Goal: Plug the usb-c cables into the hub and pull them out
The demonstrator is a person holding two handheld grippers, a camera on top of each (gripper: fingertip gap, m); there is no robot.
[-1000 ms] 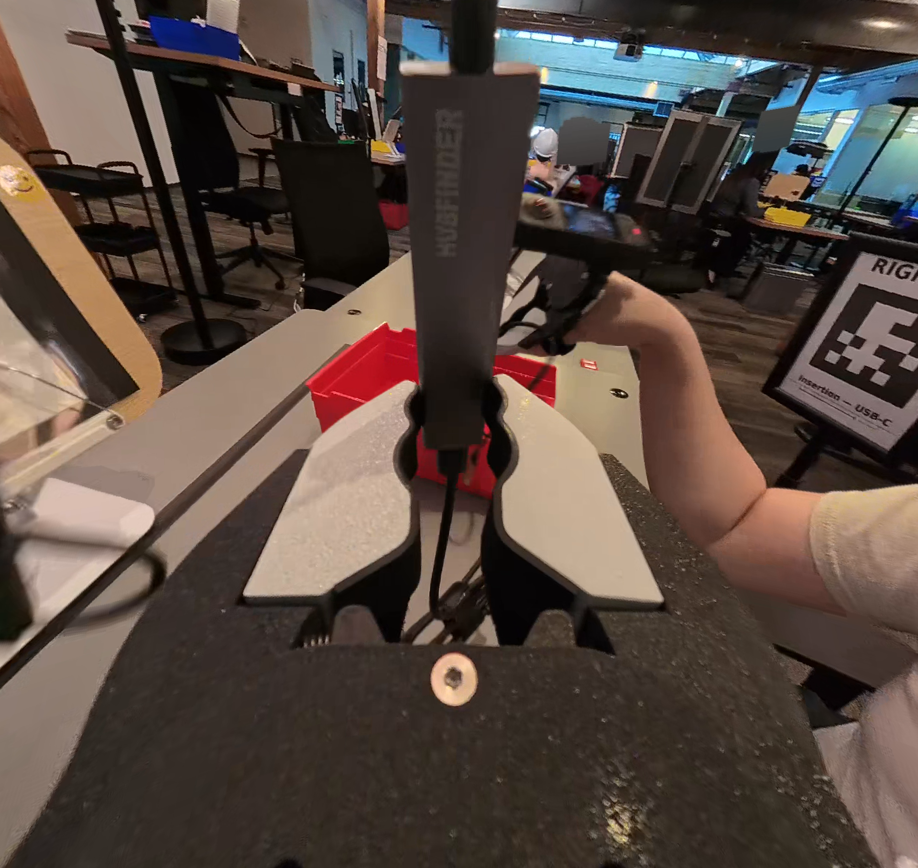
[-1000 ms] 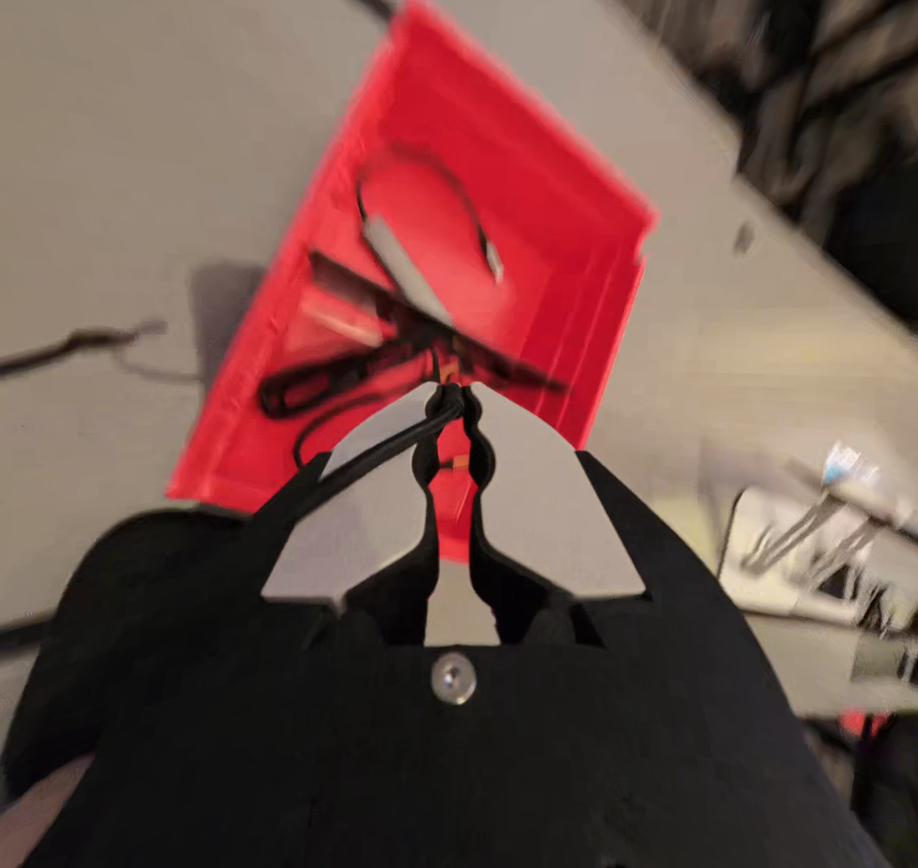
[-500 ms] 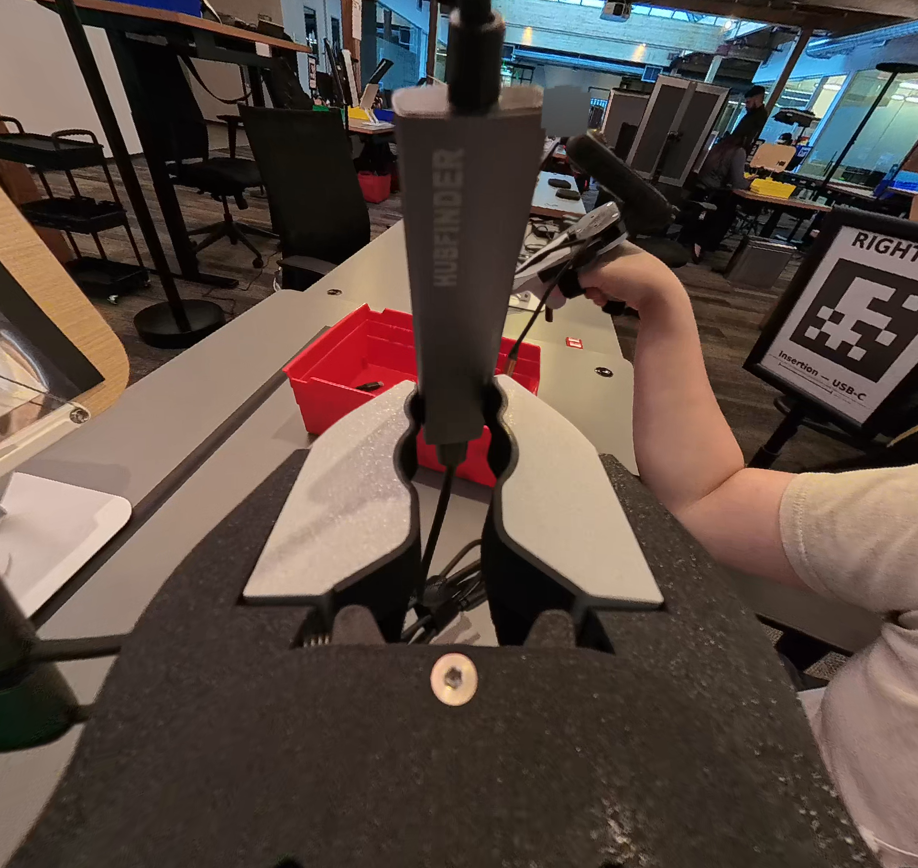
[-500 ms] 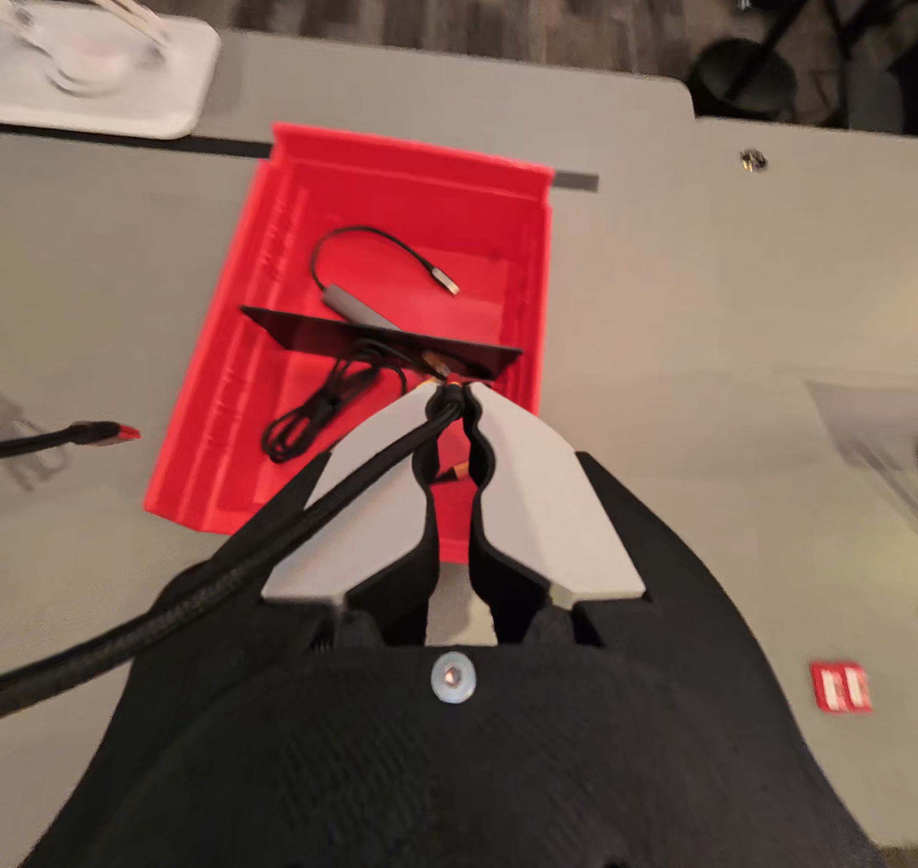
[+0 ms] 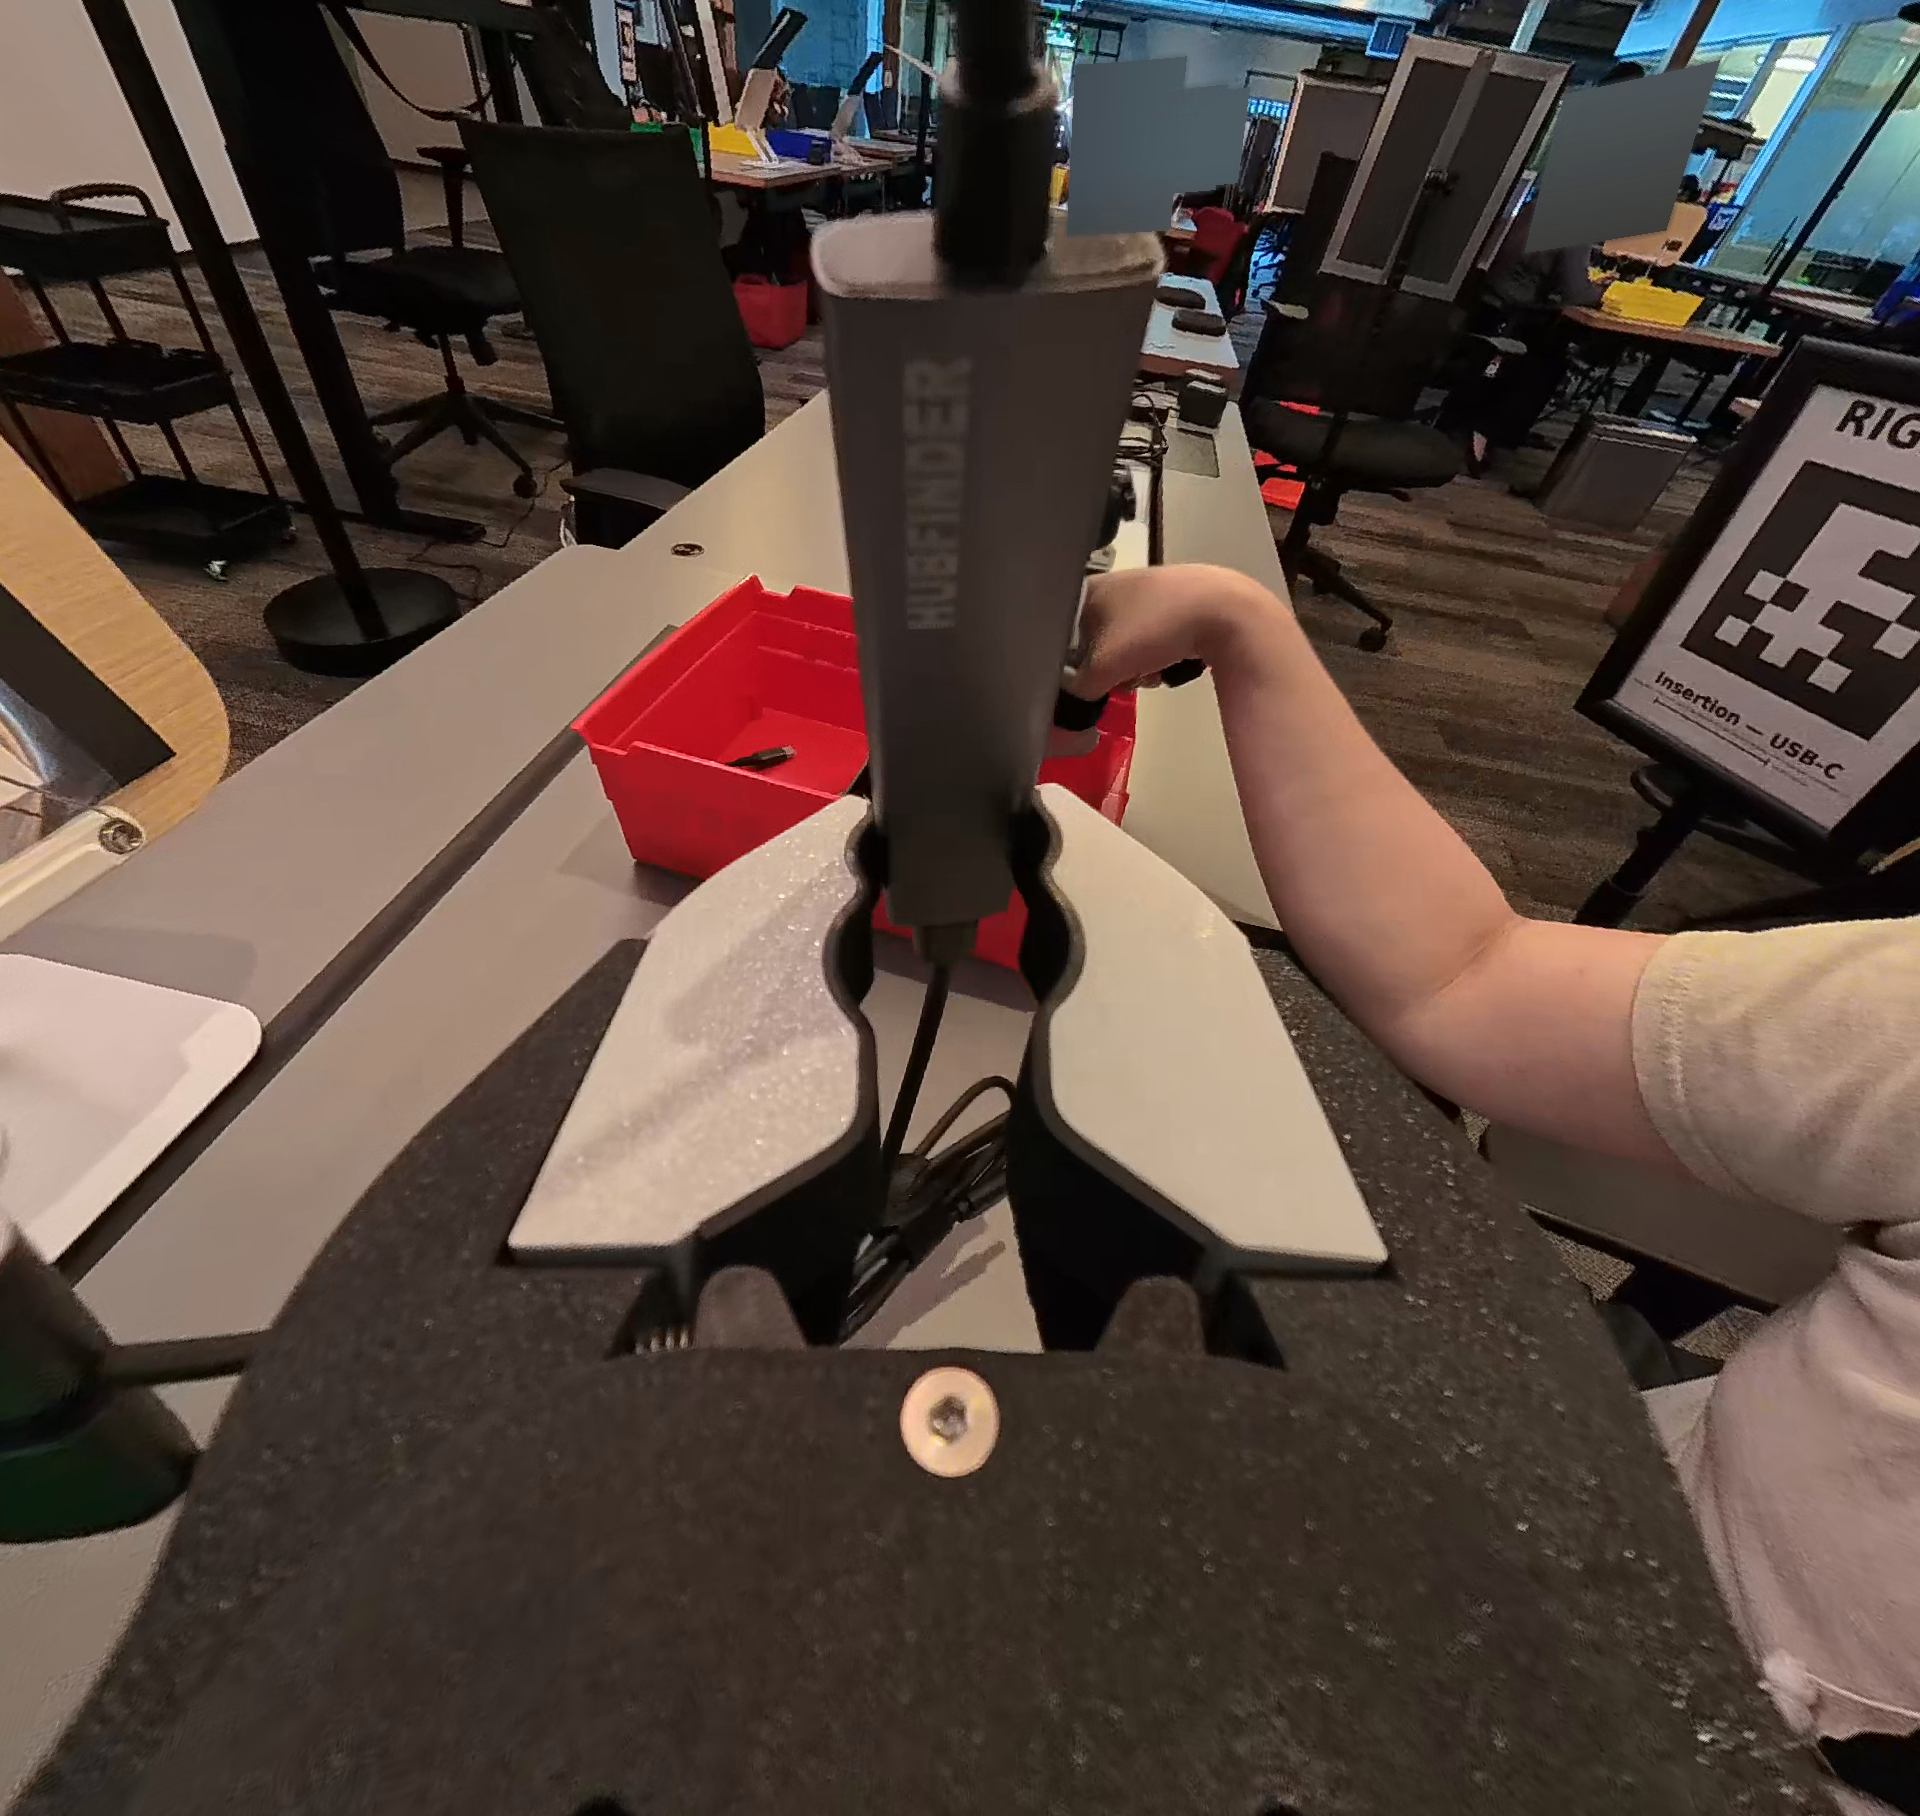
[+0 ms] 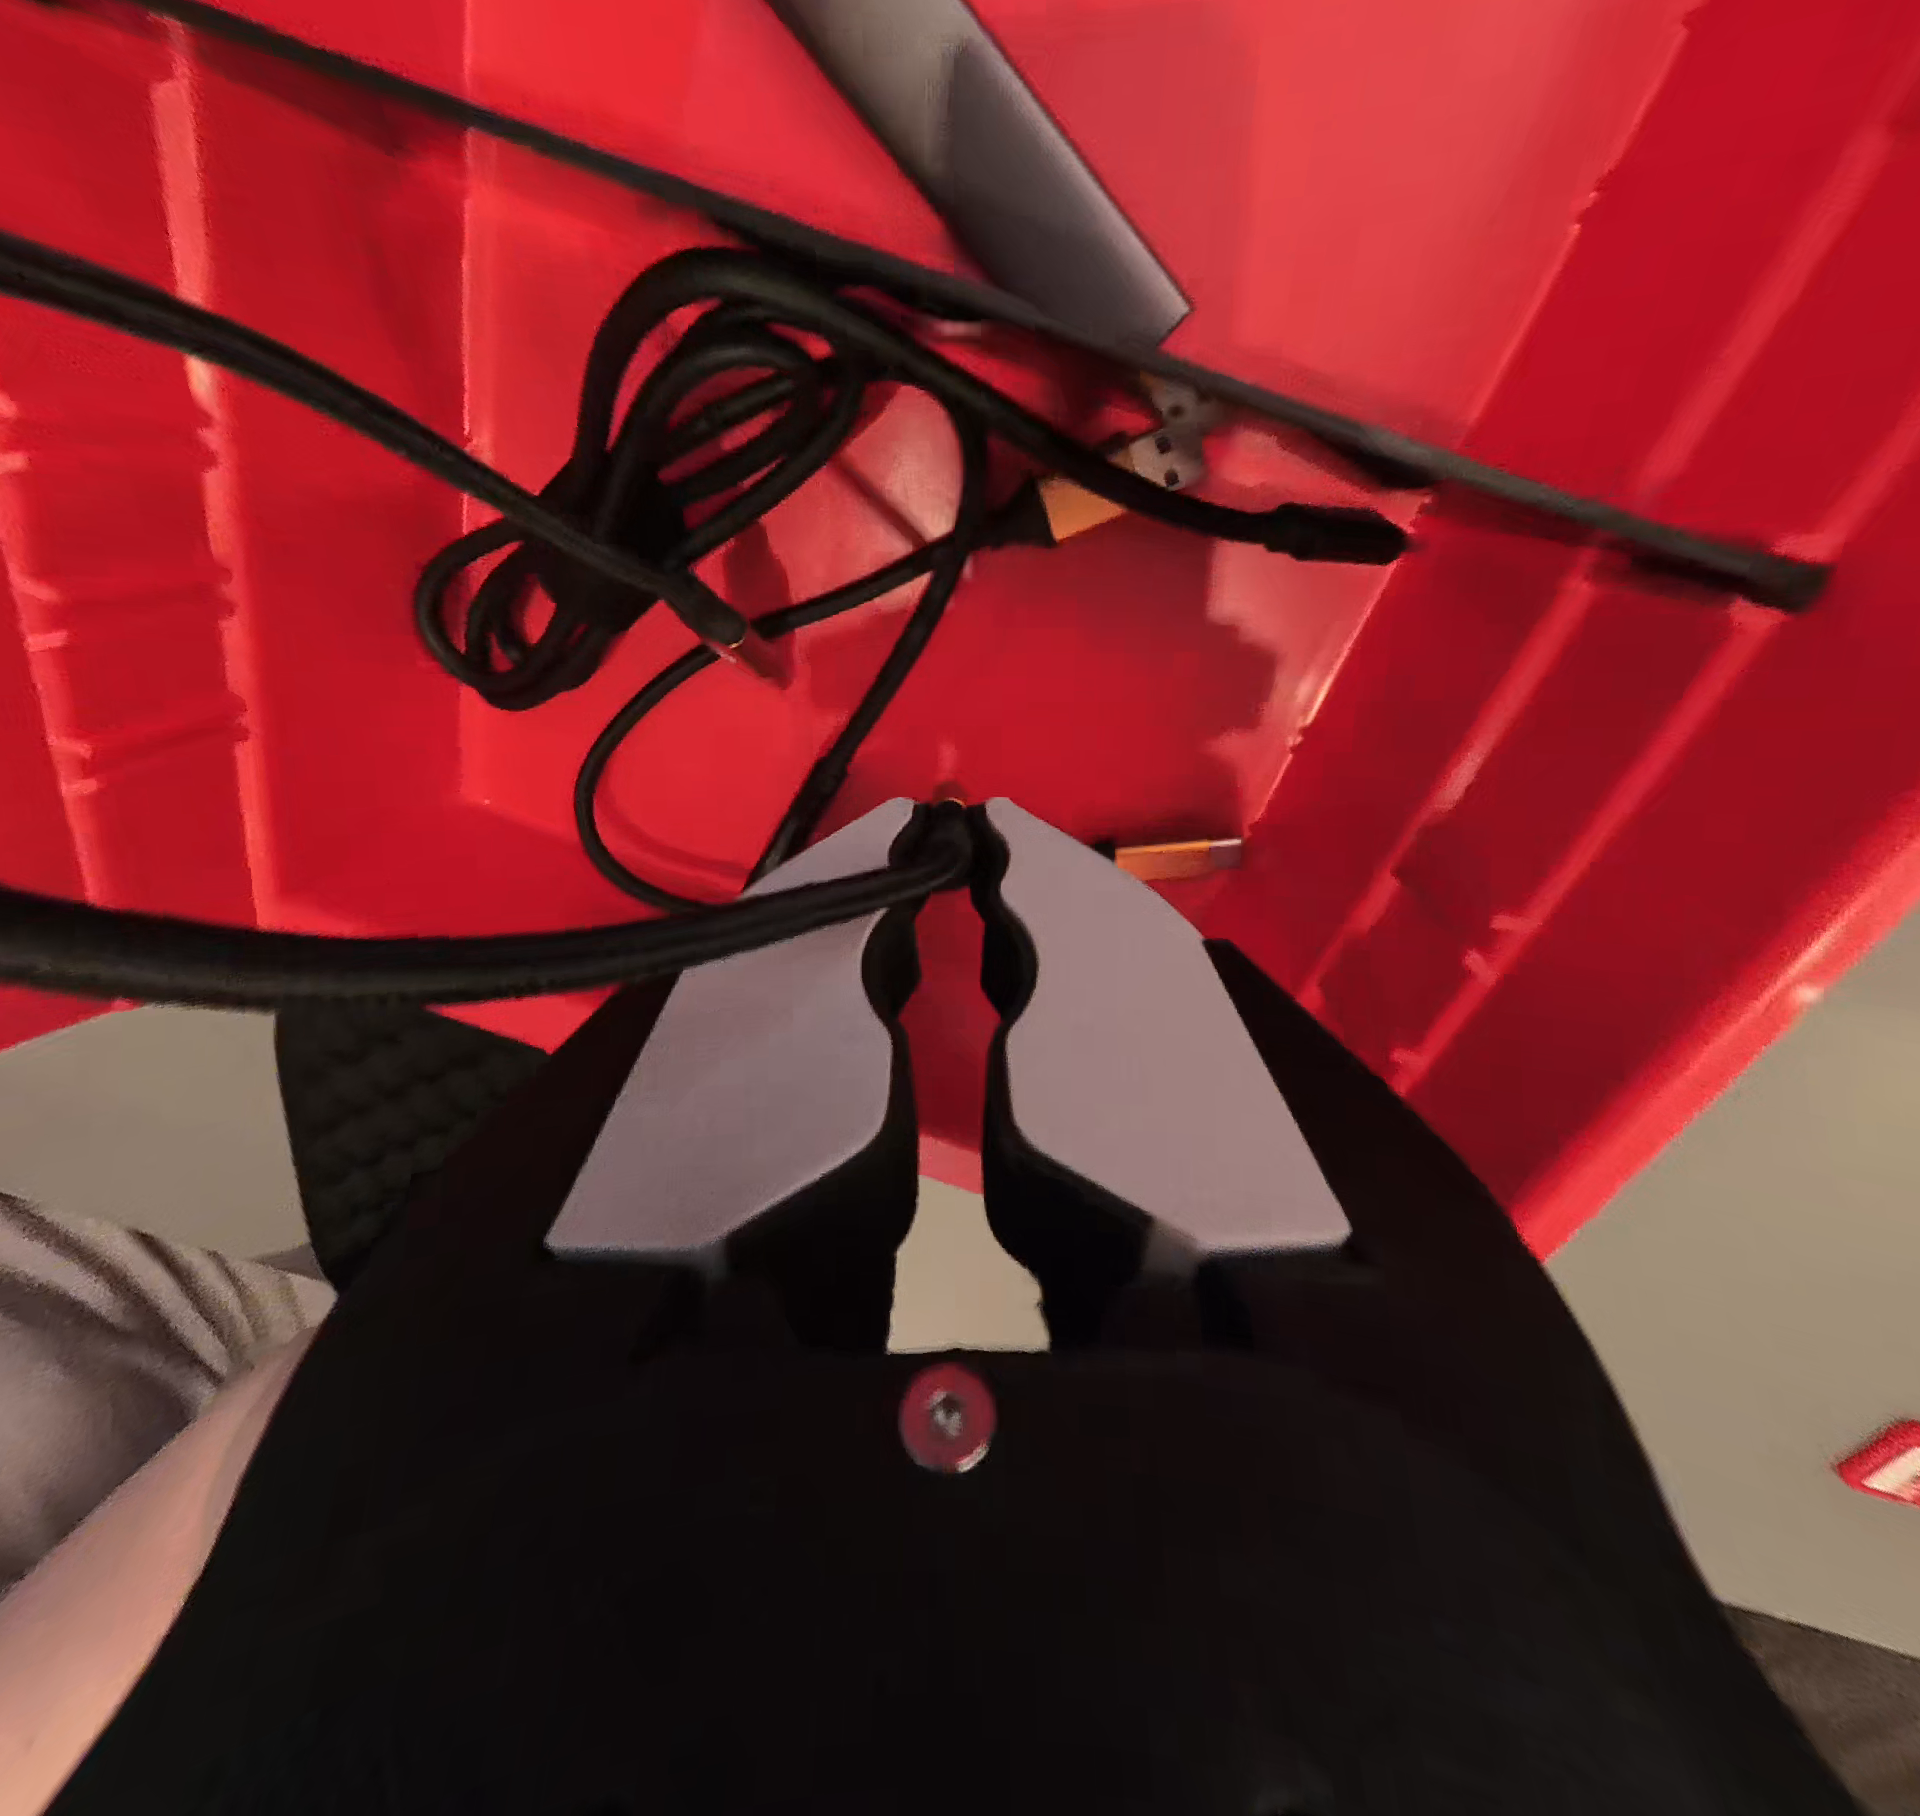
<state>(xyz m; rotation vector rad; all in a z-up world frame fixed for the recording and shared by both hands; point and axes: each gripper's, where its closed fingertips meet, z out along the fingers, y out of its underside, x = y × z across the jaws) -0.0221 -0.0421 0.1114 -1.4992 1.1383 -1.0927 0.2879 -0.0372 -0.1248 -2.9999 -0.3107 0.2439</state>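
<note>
While the left claw [image 5: 945, 867] is clamping the upright grey metal hub [image 5: 971, 561] above the bench [image 5: 343, 810], the right claw [image 6: 948, 816], pinched on a black braided cable [image 6: 436, 956], is now dipping inside the red plastic bin [image 6: 1558, 239], having hovered higher before. Judgement: the unplugged cable is being deposited.

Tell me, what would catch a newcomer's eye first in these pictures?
Probably the grey hub, held upright in the left gripper with a black cable plugged into its top. Behind it, the bright red bin sits on the grey table; the right gripper reaches into it, pinching a braided black cable above loose coiled cables.
</note>
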